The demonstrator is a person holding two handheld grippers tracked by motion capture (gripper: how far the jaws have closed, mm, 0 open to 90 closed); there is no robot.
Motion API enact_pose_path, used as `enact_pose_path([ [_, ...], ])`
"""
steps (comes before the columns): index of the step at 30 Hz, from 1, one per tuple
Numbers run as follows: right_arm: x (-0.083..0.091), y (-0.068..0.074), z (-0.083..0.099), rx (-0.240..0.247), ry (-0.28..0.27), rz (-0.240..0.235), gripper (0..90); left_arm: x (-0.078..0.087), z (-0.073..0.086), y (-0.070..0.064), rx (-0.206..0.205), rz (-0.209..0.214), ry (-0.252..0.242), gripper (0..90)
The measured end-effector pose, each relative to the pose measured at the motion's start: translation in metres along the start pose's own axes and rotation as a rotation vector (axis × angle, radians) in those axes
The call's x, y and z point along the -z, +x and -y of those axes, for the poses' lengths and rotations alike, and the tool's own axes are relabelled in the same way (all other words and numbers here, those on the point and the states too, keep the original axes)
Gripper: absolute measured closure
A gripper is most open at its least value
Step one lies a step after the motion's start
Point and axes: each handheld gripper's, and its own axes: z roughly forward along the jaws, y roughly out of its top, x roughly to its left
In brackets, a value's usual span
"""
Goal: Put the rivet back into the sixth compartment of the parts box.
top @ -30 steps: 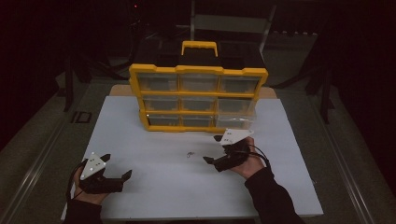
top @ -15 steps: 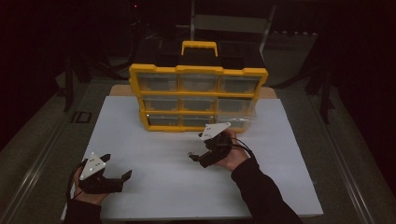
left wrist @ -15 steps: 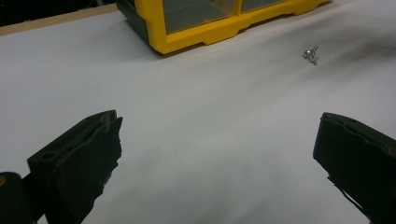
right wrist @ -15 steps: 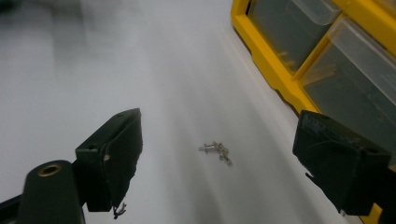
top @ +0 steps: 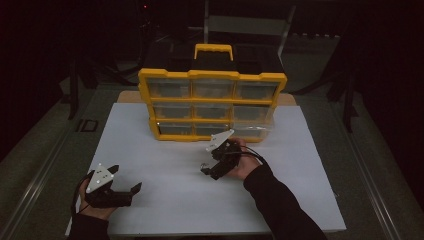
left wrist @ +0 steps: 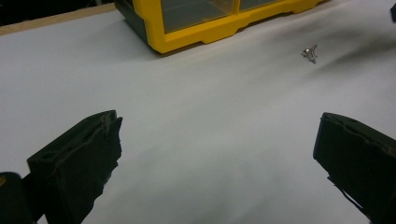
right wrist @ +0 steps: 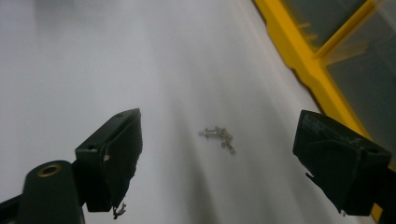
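A small metal screw or wing bolt (right wrist: 218,136) lies on the white table (top: 165,165), also in the left gripper view as a bolt (left wrist: 310,52) and in the high view as a tiny bolt (top: 203,165). My right gripper (top: 209,171) hovers just right of it, open, its jaws either side of the bolt in the right gripper view (right wrist: 219,163). A yellow drawer organizer (top: 212,105) with clear drawers stands upright behind. My left gripper (top: 127,192) rests open near the table's front left, nothing between its jaws (left wrist: 215,158).
The organizer's lower right drawer (top: 252,131) sticks out slightly toward me. Its yellow frame (right wrist: 317,79) runs along the right side of the right gripper view. Dark floor and black stands surround the table. White surface stretches between the two grippers.
My right gripper has moved left and slightly toward me, from the organizer's lower right corner to the small bolt. The left gripper has stayed put.
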Motion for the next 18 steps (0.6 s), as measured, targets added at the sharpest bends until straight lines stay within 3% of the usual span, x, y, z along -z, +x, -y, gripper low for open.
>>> enact_pose_path([
  [18,-0.039,0.006,0.002,0.041,0.111,-0.064,15.9,0.001,0.0,0.0,-0.004,-0.002,0.001,1.5],
])
